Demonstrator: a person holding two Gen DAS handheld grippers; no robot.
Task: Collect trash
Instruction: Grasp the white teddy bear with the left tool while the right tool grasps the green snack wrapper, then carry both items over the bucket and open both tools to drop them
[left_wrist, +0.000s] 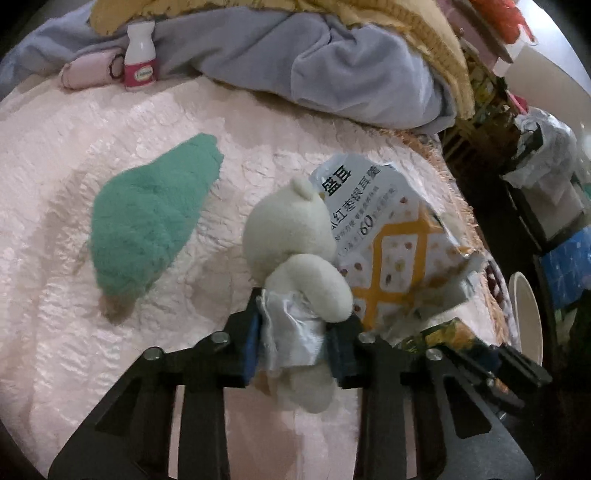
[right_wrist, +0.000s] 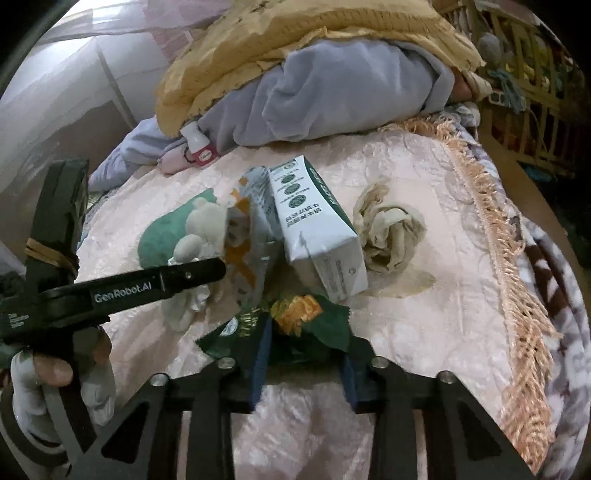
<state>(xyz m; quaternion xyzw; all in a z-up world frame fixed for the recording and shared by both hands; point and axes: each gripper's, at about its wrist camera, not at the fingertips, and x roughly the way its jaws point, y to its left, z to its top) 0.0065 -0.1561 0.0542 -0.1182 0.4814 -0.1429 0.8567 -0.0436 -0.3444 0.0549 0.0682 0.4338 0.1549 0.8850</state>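
We see the left hand-held gripper (left_wrist: 293, 341) pinching a cream plush bear (left_wrist: 295, 240) at its waist, the blue pads (left_wrist: 252, 345) pressed into the shiny silver fabric around the toy's body, so the jaws stand narrow around it. The bear lies on the pink bedspread (left_wrist: 110, 147). Just right of the bear, touching its head and arm, lies a crumpled white and orange snack packet (left_wrist: 391, 240). Left of the bear, apart from it, lies a green plush piece (left_wrist: 151, 221).

The right hand-held gripper (right_wrist: 304, 360) is closed on a dark green wrapper (right_wrist: 295, 325) printed with an orange flower; the wrapper's crumpled edge fills the gap between the blue pads (right_wrist: 260, 354), which squeeze it from both sides. This wrapper lies at the near right of the bear, below the snack packet. A white and green carton (right_wrist: 317, 229) leans tilted just behind the wrapper, right of the bear, beside the packet. Further right of the carton lies a crumpled beige rag (right_wrist: 388, 229).

Well behind the bear, a small white bottle with a pink label (left_wrist: 140, 55) stands against a grey blanket (left_wrist: 314, 55). In the right wrist view, a gloved hand (right_wrist: 55, 373) grips the left tool's handle.
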